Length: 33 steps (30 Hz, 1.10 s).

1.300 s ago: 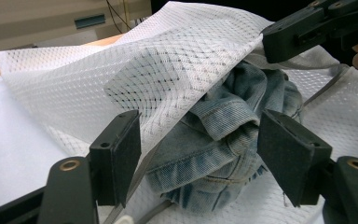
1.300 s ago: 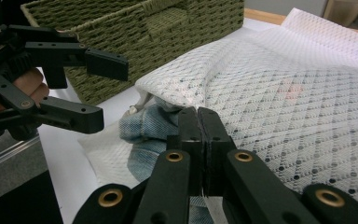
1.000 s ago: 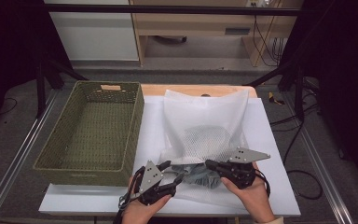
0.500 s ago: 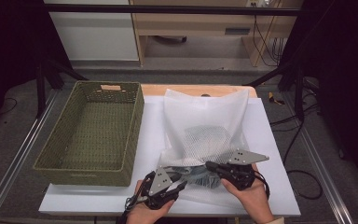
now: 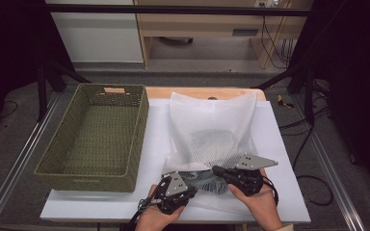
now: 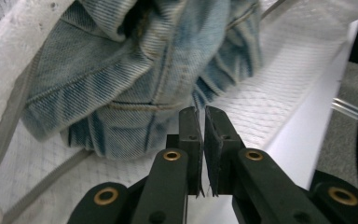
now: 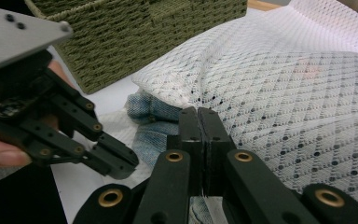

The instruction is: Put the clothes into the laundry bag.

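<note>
The denim garment (image 5: 203,180) lies in the mesh bag (image 5: 212,130) mouth at the table (image 5: 282,192) near edge. The right gripper (image 7: 200,113) is clenched on the bag. The left gripper (image 6: 203,112), whose jaws have just been closing with nothing seen between them, should be re-seated on denim before pulling.

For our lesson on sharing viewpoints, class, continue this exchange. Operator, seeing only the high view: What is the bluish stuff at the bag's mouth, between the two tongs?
Observer: Denim with stitched seams, poking out of the white mesh bag.
Operator: Are the left tongs gripping it?
Observer: It seems not. The left tongs have just been closing. Only a thin slit is left between the jaws, I see nothing clamped in it, and the denim lies just past the tips.
Operator: And the right tongs?
Observer: The right tongs have their jaws pressed together, tips at the bag's edge, right beside the denim.
</note>
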Motion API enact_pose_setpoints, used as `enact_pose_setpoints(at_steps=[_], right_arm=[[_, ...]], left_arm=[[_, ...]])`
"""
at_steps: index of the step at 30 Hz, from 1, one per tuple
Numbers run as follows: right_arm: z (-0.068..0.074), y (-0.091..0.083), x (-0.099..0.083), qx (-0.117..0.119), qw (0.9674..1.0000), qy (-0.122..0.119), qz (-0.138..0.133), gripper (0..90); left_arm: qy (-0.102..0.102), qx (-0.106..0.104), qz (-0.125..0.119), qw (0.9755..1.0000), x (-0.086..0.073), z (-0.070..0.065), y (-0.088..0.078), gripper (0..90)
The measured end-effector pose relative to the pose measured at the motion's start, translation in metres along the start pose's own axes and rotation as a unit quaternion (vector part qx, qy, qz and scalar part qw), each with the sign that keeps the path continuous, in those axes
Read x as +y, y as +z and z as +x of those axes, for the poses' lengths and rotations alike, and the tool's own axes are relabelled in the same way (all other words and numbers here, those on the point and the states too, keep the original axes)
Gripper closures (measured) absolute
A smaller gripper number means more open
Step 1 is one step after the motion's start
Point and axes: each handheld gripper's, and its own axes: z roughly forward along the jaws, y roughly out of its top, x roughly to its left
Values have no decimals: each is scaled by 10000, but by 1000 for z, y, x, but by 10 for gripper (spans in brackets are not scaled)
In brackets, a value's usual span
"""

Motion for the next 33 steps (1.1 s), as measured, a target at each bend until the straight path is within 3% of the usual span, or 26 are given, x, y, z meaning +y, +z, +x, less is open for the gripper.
enact_pose_setpoints(at_steps=[4,8,18,21,26,33], right_arm=[[0,-1,0,-8,10000,-2,-7,896],[-1,-1,0,-21,10000,6,13,896],[-1,-1,-1,-72,10000,16,38,896],[-2,-1,-1,-104,9999,32,55,896],[-3,-1,-3,-180,9997,51,154,896],[-3,0,-5,-231,9994,47,243,896]], left_arm=[[-35,-54,36,10000,5,7,5,891],[-271,-151,-43,9995,9,15,14,900],[-108,-12,-15,9999,21,16,33,900],[-125,63,-41,9999,23,18,35,900],[-327,107,-136,9993,27,22,38,900],[-254,247,-123,9993,36,21,45,900]])
